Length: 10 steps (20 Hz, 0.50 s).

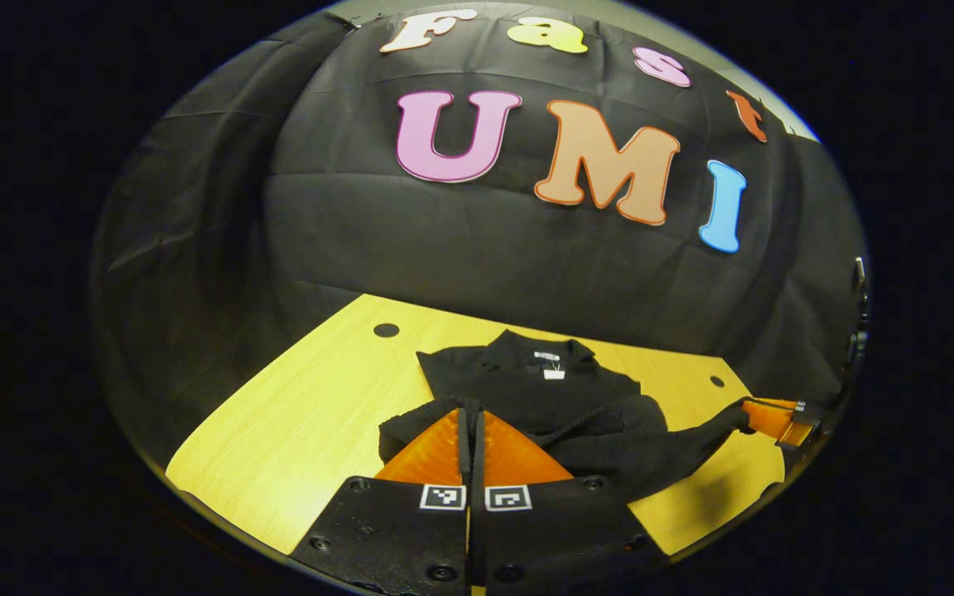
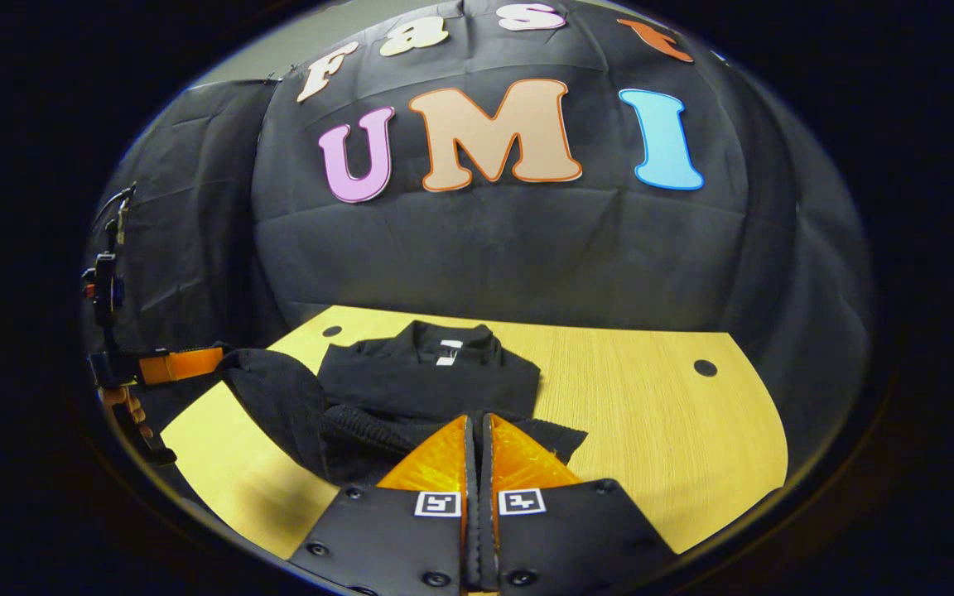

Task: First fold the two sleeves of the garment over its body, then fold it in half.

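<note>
Directly ahead of each tool (image 1: pixel 472 414) (image 2: pixel 477 422): black garment (image 1: pixel 543 389) on table (image 1: pixel 303 414); both tools pinched on its hem.

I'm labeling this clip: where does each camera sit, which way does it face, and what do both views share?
Left gripper view: on the left tool, looking along its closed fingers across the black garment to the booth wall.
Right gripper view: on the right tool, facing likewise; a hand holds the other tool at left.
Shared: garment, yellow table, wall.
</note>
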Each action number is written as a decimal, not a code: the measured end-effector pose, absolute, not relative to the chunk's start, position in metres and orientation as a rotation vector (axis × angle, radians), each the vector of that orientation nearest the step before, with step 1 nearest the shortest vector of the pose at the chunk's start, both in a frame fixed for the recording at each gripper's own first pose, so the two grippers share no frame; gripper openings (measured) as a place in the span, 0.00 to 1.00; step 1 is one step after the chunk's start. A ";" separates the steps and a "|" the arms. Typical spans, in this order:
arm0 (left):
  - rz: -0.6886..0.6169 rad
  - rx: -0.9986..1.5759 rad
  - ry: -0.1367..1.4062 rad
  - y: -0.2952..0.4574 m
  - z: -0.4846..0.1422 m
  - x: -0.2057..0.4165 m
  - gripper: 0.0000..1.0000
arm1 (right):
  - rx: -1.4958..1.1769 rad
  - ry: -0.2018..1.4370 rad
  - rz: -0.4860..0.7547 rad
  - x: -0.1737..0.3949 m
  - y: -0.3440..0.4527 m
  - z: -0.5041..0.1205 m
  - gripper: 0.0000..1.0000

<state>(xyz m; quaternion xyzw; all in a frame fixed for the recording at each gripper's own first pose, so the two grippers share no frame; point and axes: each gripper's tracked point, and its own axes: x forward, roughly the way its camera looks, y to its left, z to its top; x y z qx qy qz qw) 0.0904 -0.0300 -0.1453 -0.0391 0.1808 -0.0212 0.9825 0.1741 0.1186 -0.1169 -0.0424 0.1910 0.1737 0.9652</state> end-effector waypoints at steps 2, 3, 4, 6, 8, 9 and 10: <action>-0.019 -0.083 0.336 -0.029 -0.140 0.106 0.00 | -0.073 0.360 0.367 0.189 0.122 -0.105 0.02; -0.013 -0.089 0.330 -0.029 -0.138 0.112 0.00 | -0.074 0.352 0.369 0.198 0.121 -0.102 0.02; -0.011 -0.096 0.327 -0.028 -0.137 0.119 0.00 | -0.075 0.345 0.367 0.204 0.121 -0.100 0.02; -0.014 -0.099 0.324 -0.027 -0.137 0.130 0.00 | -0.081 0.332 0.361 0.215 0.125 -0.097 0.02; -0.028 -0.089 0.313 -0.026 -0.137 0.142 0.00 | -0.095 0.324 0.343 0.227 0.127 -0.094 0.02; -0.043 -0.085 0.309 -0.026 -0.136 0.150 0.00 | -0.096 0.325 0.328 0.232 0.128 -0.095 0.02; -0.060 -0.077 0.308 -0.027 -0.136 0.158 0.00 | -0.095 0.321 0.314 0.237 0.130 -0.093 0.02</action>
